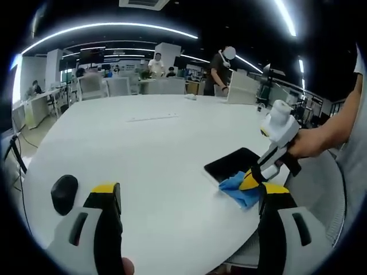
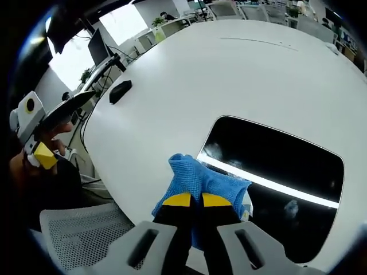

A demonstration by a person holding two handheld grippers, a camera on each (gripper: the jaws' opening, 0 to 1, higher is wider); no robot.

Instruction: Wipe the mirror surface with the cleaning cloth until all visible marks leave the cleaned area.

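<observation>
Office space with desks, chairs and ceiling light strips surrounds a large white table [image 1: 160,154]. Left gripper view: the left gripper [image 1: 189,200] hovers over the table, its fingers spread wide and holding nothing; a dark computer mouse [image 1: 63,193] lies just beside the left finger. Ahead and to the right, the right gripper [image 1: 256,175] presses a blue cleaning cloth [image 1: 238,189] at the near edge of the dark mirror [image 1: 229,163].

Right gripper view: the right gripper [image 2: 190,199] has its fingers closed narrowly on the cleaning cloth [image 2: 198,180], which overlaps the mirror's [image 2: 275,172] near-left edge. Pale smudges show on the glass. The mirror's long axis runs forward-right from the fingers, so the right gripper is much the nearer, and the wipe would likely travel that way. The left gripper [image 2: 40,146] shows at far left.
</observation>
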